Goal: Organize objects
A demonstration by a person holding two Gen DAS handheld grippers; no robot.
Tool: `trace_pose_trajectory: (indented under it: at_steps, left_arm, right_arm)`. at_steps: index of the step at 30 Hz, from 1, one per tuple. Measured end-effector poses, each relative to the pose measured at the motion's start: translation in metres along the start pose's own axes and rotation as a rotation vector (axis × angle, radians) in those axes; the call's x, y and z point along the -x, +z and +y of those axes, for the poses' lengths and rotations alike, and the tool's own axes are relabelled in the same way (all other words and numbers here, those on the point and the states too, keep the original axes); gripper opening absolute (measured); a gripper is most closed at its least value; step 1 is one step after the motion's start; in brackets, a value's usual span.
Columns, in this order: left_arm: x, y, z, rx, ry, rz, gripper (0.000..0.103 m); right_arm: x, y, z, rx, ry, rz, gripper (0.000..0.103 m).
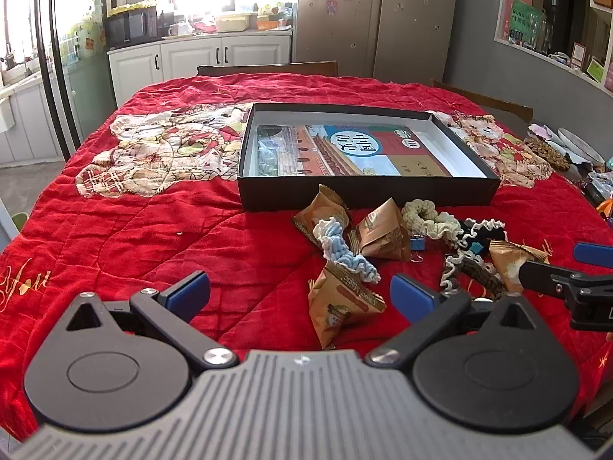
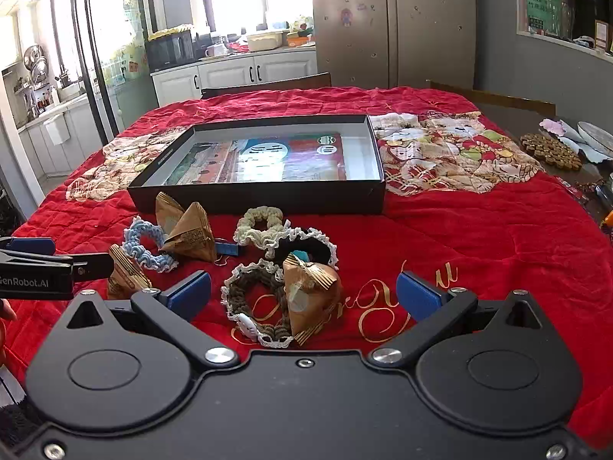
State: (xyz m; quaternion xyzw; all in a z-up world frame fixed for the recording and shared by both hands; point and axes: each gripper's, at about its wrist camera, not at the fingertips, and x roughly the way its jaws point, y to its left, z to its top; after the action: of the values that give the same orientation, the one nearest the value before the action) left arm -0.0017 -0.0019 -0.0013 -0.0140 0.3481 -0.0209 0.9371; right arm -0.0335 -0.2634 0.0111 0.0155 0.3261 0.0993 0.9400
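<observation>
A black open box (image 1: pixel 364 191) (image 2: pixel 260 195) with a printed sheet inside lies on the red quilt. In front of it is a pile: several brown snack packets (image 1: pixel 341 306) (image 2: pixel 312 295), a blue scrunchie (image 1: pixel 345 253) (image 2: pixel 147 247), a cream scrunchie (image 1: pixel 429 218) (image 2: pixel 260 228), a black one with white trim (image 1: pixel 482 230) (image 2: pixel 306 247), a brown one (image 1: pixel 475 274) (image 2: pixel 256 299) and a blue binder clip (image 1: pixel 415 245) (image 2: pixel 228 249). My left gripper (image 1: pixel 300 293) is open, low before a packet. My right gripper (image 2: pixel 304 293) is open around a packet and the brown scrunchie.
Wooden chairs (image 1: pixel 268 68) stand at the table's far side. A brown woven mat (image 2: pixel 551 151) and plates (image 2: pixel 597 134) lie at the far right edge. Kitchen cabinets (image 2: pixel 230 73) and a fridge (image 2: pixel 394 23) stand behind.
</observation>
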Motion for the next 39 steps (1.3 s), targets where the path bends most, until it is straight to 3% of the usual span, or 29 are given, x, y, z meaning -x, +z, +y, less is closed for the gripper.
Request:
trace_pose_trajectory:
  at_steps: [39]
  left_arm:
    - [-0.0009, 0.0006, -0.0023, -0.033, -0.006, 0.000, 0.103]
  right_arm:
    - [-0.0034, -0.0008, -0.0022, 0.008, -0.016, 0.003, 0.103]
